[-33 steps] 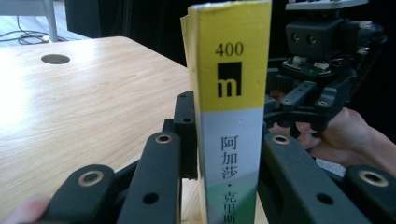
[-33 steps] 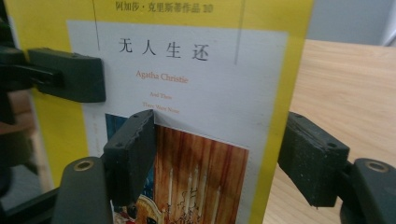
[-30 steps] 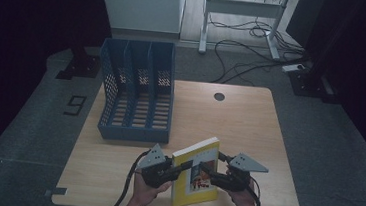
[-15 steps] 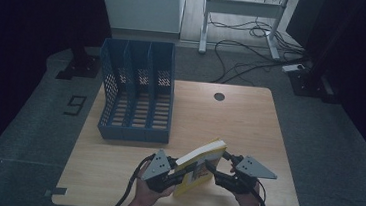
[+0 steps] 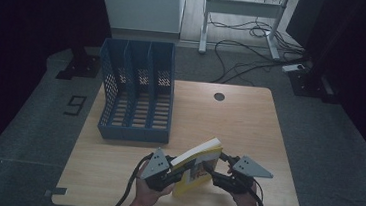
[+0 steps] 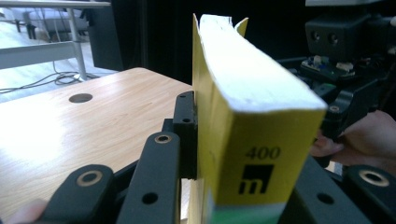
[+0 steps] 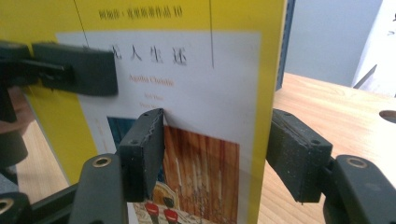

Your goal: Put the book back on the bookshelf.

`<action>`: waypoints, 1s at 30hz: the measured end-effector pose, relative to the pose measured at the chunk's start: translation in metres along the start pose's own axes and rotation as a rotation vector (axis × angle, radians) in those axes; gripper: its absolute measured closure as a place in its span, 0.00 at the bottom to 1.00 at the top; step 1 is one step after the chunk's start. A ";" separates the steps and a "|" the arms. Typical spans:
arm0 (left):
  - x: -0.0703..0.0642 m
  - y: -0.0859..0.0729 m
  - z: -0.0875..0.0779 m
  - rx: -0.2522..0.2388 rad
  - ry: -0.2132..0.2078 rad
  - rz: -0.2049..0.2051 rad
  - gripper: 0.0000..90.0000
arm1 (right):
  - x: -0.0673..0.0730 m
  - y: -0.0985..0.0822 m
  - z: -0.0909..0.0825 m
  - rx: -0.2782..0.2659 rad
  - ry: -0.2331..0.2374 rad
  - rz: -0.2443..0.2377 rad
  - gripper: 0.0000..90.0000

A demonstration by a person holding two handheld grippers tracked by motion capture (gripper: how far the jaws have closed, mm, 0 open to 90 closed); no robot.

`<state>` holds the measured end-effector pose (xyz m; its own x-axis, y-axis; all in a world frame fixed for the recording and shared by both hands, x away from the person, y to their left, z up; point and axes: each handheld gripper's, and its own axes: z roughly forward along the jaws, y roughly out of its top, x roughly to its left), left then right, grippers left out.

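A yellow book (image 5: 196, 167) stands tilted at the near edge of the worktop (image 5: 239, 123), between both tongs. The left tongs (image 6: 243, 186) clench its spine end. The right tongs (image 7: 217, 154) straddle its edge, released. A blue file rack (image 5: 136, 96) sits far left.

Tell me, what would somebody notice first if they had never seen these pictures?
Probably the bright yellow book, held up on edge near the front of the wooden table. The left gripper is clamped on it, and the right gripper has one jaw on its cover and the other past its edge. Next comes the blue file rack, standing at the back left of the table.
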<state>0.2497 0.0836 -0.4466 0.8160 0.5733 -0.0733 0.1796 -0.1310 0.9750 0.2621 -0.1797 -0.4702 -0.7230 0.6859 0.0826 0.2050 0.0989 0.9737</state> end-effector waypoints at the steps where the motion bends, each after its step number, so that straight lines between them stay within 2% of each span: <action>1: 0.001 0.000 0.000 -0.003 0.004 -0.009 0.83 | -0.001 -0.001 0.001 0.004 -0.002 0.002 0.42; 9: 0.014 -0.002 -0.003 -0.020 0.013 -0.105 0.83 | -0.005 -0.008 0.005 0.034 -0.018 0.022 0.41; 15: 0.027 -0.002 -0.009 -0.042 0.002 -0.211 0.84 | -0.009 -0.013 0.006 0.054 -0.033 0.034 0.41; 17: 0.030 -0.001 -0.012 -0.051 0.006 -0.221 0.84 | -0.011 -0.015 0.007 0.059 -0.040 0.042 0.41; 24: 0.036 0.002 -0.021 -0.067 0.043 -0.214 0.84 | -0.015 -0.020 0.008 0.079 -0.052 0.056 0.41; 30: 0.040 0.003 -0.026 -0.079 0.053 -0.227 0.84 | -0.018 -0.024 0.009 0.102 -0.074 0.069 0.41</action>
<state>0.2684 0.1267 -0.4412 0.7296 0.6226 -0.2830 0.3095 0.0685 0.9484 0.2764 -0.1879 -0.4970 -0.6552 0.7443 0.1296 0.3215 0.1195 0.9393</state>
